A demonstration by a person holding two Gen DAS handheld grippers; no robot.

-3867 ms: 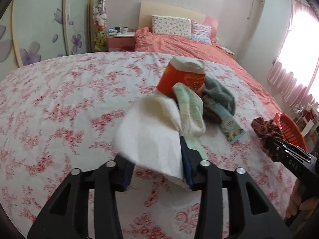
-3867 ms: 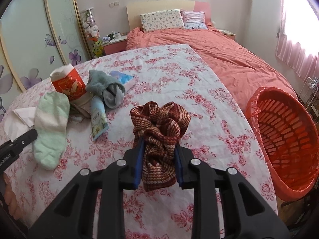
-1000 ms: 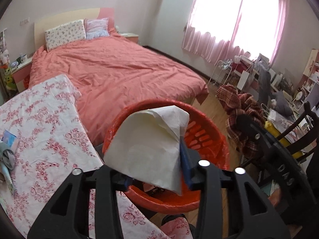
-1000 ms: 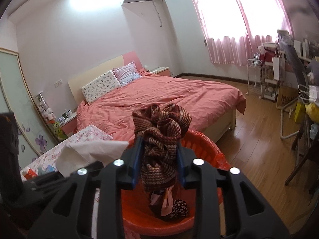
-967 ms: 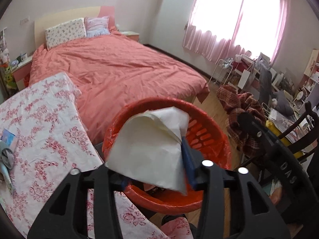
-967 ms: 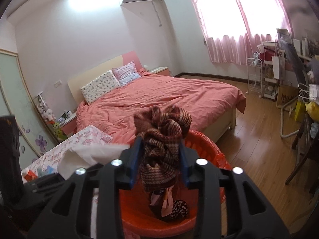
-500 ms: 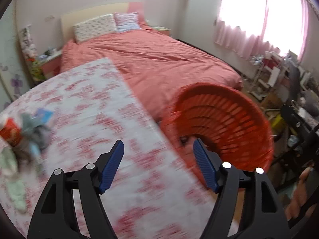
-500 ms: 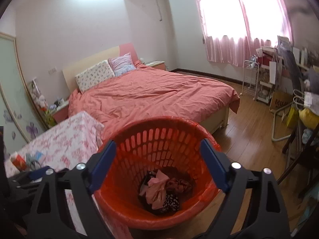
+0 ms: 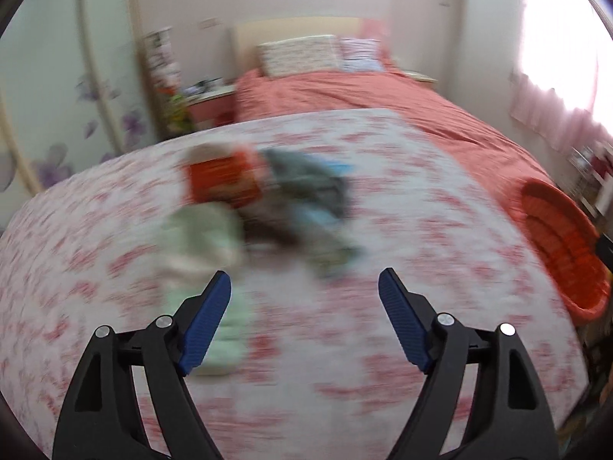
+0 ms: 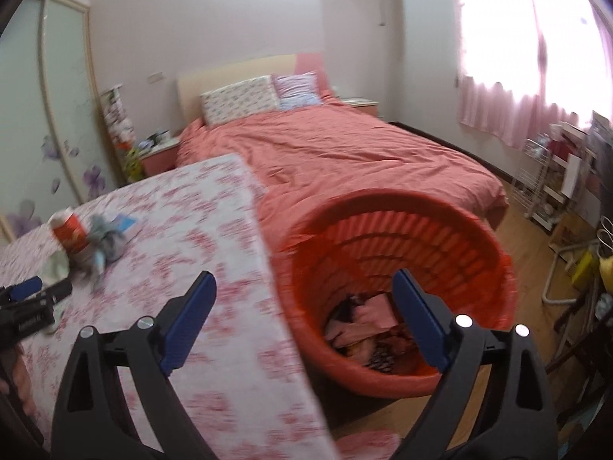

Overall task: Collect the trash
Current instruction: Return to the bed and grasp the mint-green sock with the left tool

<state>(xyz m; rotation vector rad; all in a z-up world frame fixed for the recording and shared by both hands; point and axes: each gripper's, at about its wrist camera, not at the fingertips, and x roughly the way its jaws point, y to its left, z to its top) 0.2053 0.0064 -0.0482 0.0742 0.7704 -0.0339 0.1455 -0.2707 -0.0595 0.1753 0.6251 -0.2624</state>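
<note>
Gaping wide and empty, left claw (image 9: 304, 322) over seemingly socks (image 9: 203, 237), right claw (image 10: 302, 320) likewise, jaws just opened.

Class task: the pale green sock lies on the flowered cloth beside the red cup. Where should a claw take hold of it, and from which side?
Grip the pale green sock across its narrow width near the near end, coming from above: it lies flat and limp, lengthwise toward the left claw, whose jaws stand open. Blur hides finer detail.

Right gripper (image 10: 302, 314), its empty jaws just opened wide, hangs over a red basket (image 10: 494, 280) of trash beside a floral table (image 10: 214, 268).
</note>
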